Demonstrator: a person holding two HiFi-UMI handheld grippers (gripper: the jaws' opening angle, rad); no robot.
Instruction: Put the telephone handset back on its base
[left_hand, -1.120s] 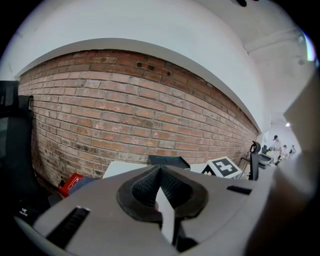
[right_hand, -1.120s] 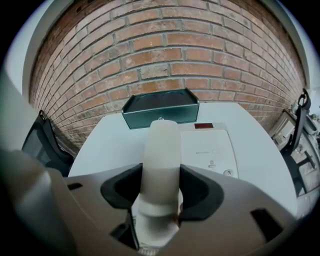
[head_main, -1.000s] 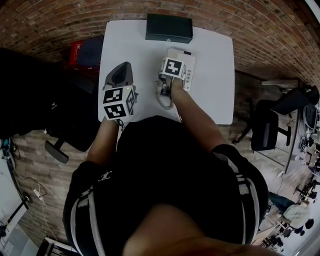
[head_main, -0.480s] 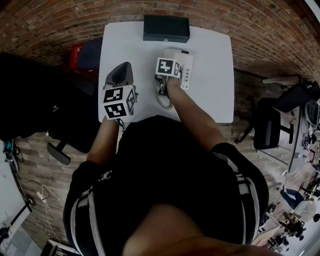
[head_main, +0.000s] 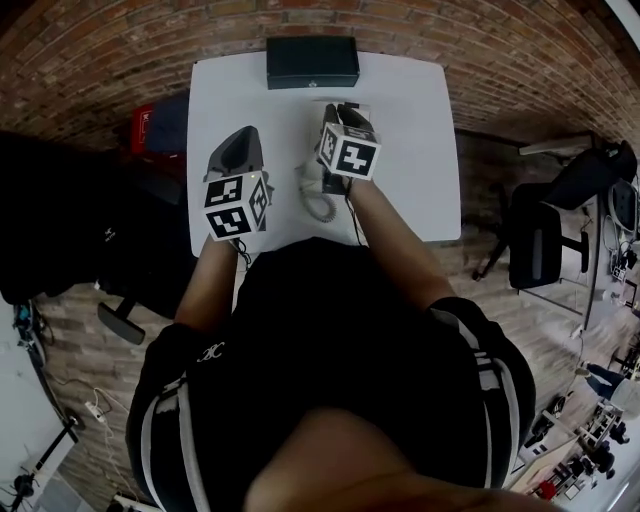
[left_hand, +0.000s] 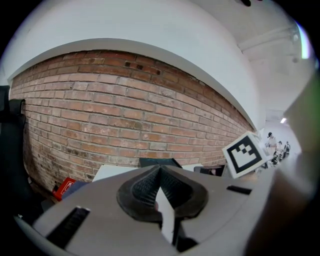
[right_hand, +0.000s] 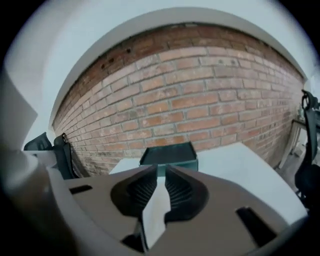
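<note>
In the head view, my right gripper (head_main: 335, 115) hangs above the white telephone (head_main: 309, 180) on the white table (head_main: 410, 150) and hides most of it. Only the phone's left edge and its coiled cord (head_main: 319, 208) show, so whether the handset lies on the base I cannot tell. The right jaws have just been closing. They stand a narrow slit apart with nothing between them in the right gripper view (right_hand: 159, 189). My left gripper (head_main: 237, 148) hovers over the table's left side, shut and empty, with its tips touching (left_hand: 160, 172).
A dark green box (head_main: 312, 62) lies at the table's far edge, also the dark box (right_hand: 167, 154) ahead of the right jaws. A brick wall (right_hand: 200, 100) stands behind it. A red item (head_main: 143, 128) and a dark chair (head_main: 60, 220) are left of the table. An office chair (head_main: 535, 250) stands to its right.
My right gripper has lifted off the telephone and tipped up. The left gripper has barely shifted, and the view has slid slightly.
</note>
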